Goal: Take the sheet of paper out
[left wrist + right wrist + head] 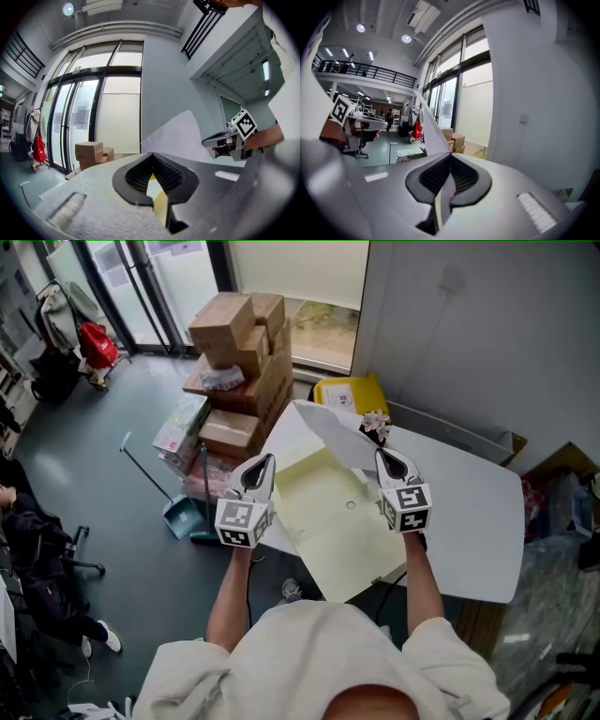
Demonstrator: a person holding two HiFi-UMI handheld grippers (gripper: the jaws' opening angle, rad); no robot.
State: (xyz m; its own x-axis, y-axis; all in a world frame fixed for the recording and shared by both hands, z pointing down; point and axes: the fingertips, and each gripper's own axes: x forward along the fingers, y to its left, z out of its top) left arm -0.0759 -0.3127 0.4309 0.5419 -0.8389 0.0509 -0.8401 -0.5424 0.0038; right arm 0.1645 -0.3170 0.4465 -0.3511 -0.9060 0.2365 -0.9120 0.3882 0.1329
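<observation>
In the head view I hold a pale yellow folder (328, 521) open above the white table (469, 512). A white sheet of paper (342, 437) sticks up and back from the folder's far right side. My left gripper (265, 463) is shut on the folder's left edge, and the yellow edge (159, 206) shows between its jaws. My right gripper (382, 454) is shut on the sheet, whose edge (429, 131) rises from its jaws. The left gripper view also shows the sheet (187, 136) and the right gripper (206, 140). The left gripper (384, 123) appears in the right gripper view.
A stack of cardboard boxes (239, 352) stands on the floor to the far left of the table. A yellow bin (352, 395) sits behind the table, and a dustpan (183, 517) lies by its left side. A grey wall runs along the right.
</observation>
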